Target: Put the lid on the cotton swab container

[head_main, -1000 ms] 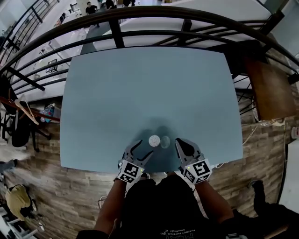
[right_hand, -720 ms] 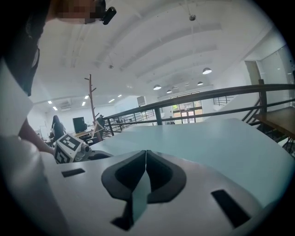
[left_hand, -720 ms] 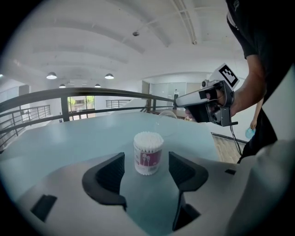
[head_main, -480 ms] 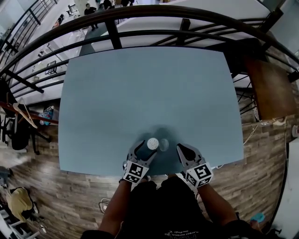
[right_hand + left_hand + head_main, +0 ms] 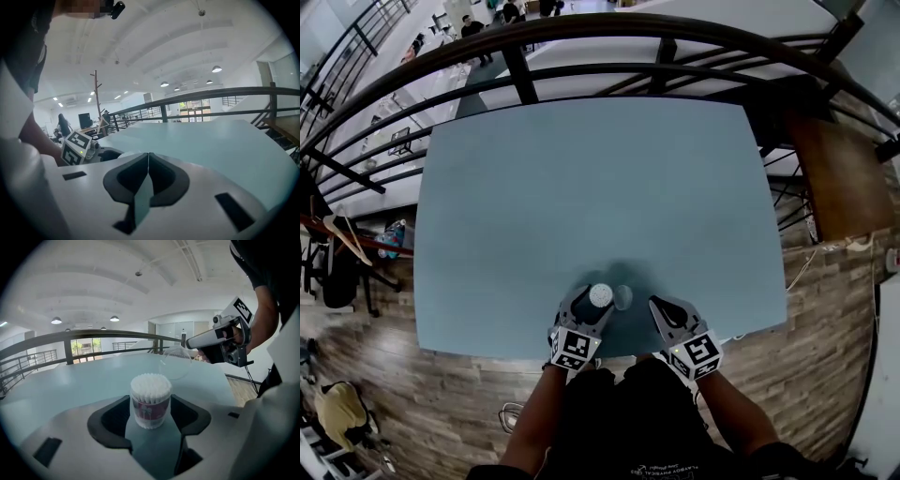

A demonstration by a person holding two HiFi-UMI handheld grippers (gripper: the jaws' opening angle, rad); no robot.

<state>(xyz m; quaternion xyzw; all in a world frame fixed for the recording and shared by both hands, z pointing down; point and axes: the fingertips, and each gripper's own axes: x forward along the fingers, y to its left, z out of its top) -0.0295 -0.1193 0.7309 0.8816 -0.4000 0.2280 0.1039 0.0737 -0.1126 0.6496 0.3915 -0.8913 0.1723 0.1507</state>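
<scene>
The cotton swab container, a small open tub packed with white swabs and wrapped in a red label, stands upright on the blue-grey table. My left gripper is shut on its sides. From the head view the container is near the table's front edge, in the left gripper. The clear domed lid lies just beyond and to the right of it, touching nothing; it shows faintly at the lid in the head view. My right gripper hovers right of the lid, its jaws pressed together and empty.
A dark curved railing runs behind the table's far edge. A brown wooden surface sits at the right. Wood flooring lies below the front edge. People stand far off beyond the railing.
My left gripper was open beside the container a second ago; it has moved in and shut on the container. The right gripper has barely shifted.
</scene>
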